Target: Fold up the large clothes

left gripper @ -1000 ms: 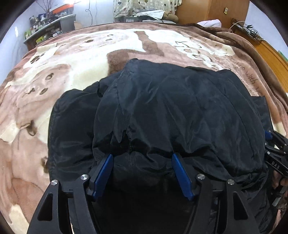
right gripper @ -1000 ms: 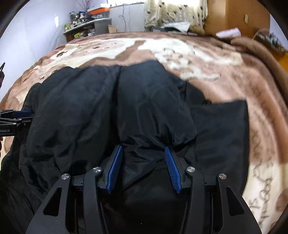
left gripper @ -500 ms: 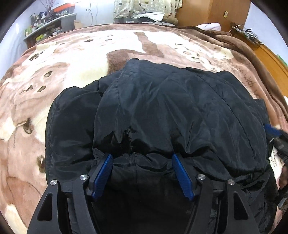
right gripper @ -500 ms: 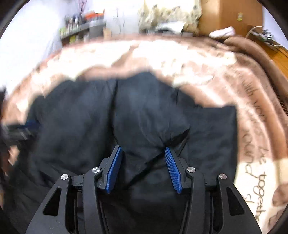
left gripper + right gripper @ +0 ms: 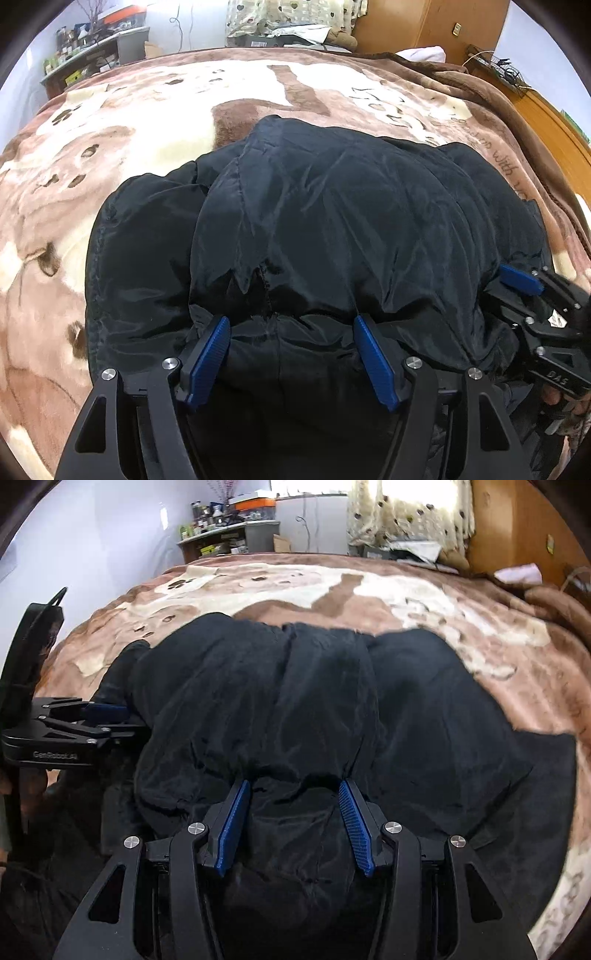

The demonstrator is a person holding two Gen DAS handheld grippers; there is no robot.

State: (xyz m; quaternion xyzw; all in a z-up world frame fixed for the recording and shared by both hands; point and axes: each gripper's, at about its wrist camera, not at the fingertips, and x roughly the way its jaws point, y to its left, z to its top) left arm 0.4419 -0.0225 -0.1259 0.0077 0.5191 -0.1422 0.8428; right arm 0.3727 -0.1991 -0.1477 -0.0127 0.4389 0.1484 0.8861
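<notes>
A brown-and-cream patterned blanket [image 5: 155, 122] covers the bed, and on it lies a bulky black jacket [image 5: 332, 229], bunched into a mound. The left gripper [image 5: 291, 350] and the right gripper [image 5: 293, 821] each press into its near edge, jaws spread wide with padded fabric bulging between them.
</notes>
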